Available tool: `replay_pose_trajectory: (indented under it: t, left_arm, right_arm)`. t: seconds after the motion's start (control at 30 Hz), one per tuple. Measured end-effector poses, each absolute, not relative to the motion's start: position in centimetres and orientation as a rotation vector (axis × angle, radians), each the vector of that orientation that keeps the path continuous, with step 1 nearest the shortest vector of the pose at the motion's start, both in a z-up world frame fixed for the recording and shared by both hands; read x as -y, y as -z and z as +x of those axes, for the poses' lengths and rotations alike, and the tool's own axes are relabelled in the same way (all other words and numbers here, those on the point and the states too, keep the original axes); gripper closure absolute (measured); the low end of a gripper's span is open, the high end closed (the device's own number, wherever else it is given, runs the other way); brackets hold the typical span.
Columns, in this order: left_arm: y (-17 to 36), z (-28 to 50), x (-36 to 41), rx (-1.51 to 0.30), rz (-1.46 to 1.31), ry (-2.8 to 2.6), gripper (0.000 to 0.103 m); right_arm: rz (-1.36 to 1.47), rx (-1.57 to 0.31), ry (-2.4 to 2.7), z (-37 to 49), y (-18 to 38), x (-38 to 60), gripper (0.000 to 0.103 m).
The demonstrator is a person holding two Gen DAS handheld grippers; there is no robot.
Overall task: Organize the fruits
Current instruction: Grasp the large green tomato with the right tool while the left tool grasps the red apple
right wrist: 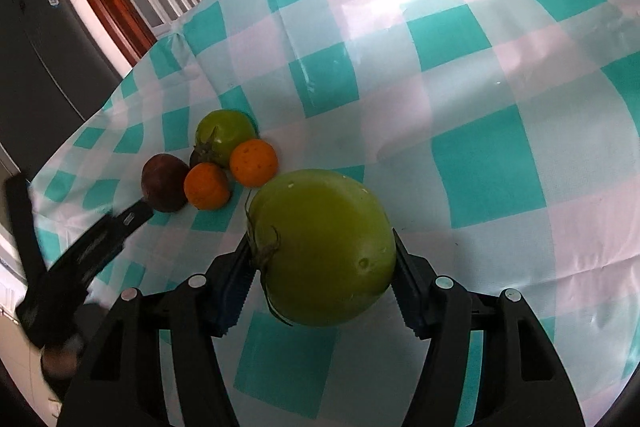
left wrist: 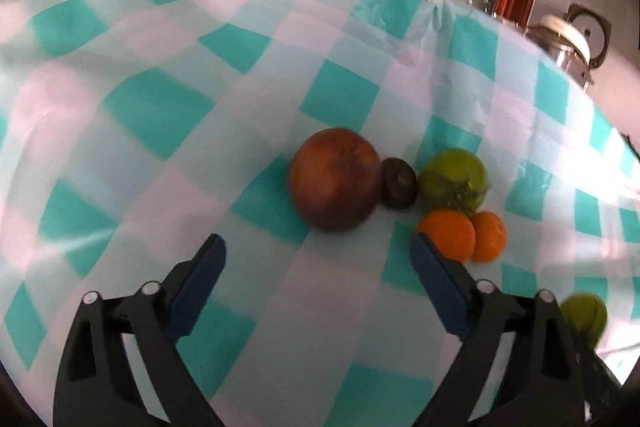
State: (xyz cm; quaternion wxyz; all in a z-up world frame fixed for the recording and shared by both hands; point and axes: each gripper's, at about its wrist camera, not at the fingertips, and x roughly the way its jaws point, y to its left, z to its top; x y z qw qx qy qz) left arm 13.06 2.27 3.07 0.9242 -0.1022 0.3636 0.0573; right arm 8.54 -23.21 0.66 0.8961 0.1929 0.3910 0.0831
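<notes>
Checked teal-and-white tabletop: right hand-held gripper clamps a smooth round green tomato, which may slip; left hand-held gripper gapes empty.

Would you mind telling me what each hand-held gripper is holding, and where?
Right hand-held gripper clamps the large green tomato across its sides; left hand-held gripper holds nothing.

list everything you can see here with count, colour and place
checked tablecloth: one, teal, pink and white, covers the table
large round fruit: one, reddish brown, mid cloth
small dark fruit: one, dark brown, right of it
green tomatoes: two; one in the cluster, one between the right jaws
oranges: two, in front of the cluster tomato
left gripper: black, blue pads, open, empty
right gripper: black, blue pads, shut on a tomato
</notes>
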Motion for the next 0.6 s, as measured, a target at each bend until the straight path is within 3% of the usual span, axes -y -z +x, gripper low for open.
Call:
replay_pose_trajectory:
  t: [0.3, 0.6]
  left_arm:
    - [-2.0, 19.9, -2.0, -0.868, -0.123, -0.121, 0.018]
    - [-2.1, 19.7, -2.0, -0.874, 0.015, -0.08, 0.022]
  right_arm:
    - [0.399, -0.826, -0.189, 8.6, -0.6, 22.9, 0.042]
    - [0.405, -0.825, -0.2, 8.6, -0.5, 22.9, 0.042]
